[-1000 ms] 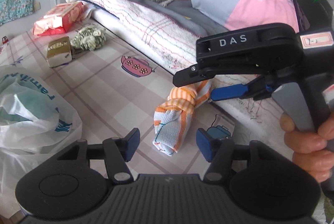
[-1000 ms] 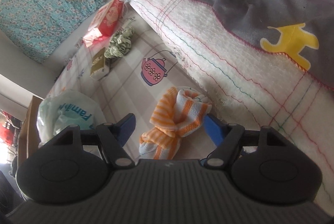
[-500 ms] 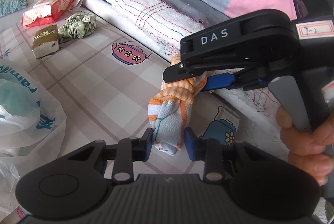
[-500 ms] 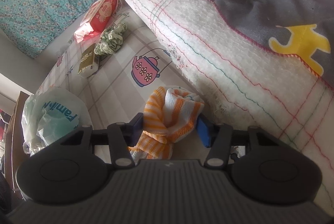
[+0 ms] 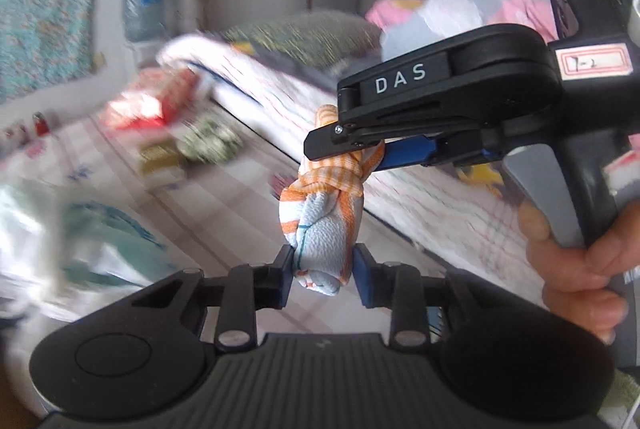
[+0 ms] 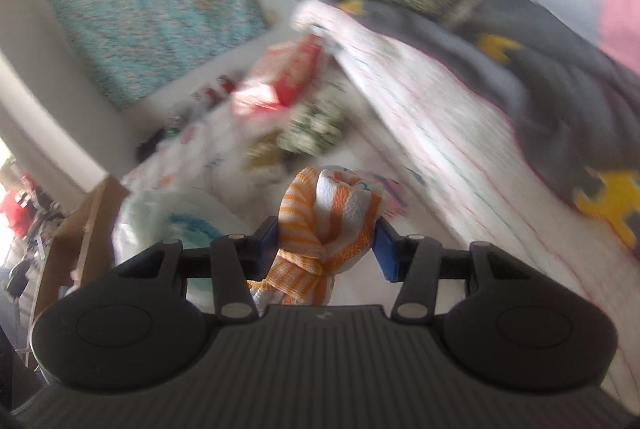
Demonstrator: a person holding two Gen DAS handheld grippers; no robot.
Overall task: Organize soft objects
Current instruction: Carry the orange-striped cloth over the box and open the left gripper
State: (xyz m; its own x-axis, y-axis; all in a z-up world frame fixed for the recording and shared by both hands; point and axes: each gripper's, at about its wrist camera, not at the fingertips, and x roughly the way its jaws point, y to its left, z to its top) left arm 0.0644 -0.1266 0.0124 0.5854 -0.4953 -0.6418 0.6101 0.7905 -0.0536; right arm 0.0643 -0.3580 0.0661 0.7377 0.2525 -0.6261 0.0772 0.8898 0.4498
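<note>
A knotted orange-and-white striped cloth (image 5: 324,217) hangs in the air between both grippers. My left gripper (image 5: 322,275) is shut on its lower end. My right gripper (image 6: 326,241) is shut on its upper knotted end (image 6: 332,213); it also shows in the left wrist view (image 5: 360,149), coming in from the right with the person's hand (image 5: 576,249) on its handle. The cloth is lifted off the checked floor mat (image 5: 224,197).
A bed with a white quilt (image 6: 460,133) and grey blanket (image 6: 560,81) runs along the right. A white plastic bag (image 5: 68,229) lies at left. A green scrunchie-like bundle (image 5: 210,141), a small box (image 5: 160,153) and a red tissue pack (image 5: 156,101) lie farther back.
Both grippers have lifted the knotted cloth off the floor mat and raised it. The background is blurred from the motion. Both stay shut on the cloth.
</note>
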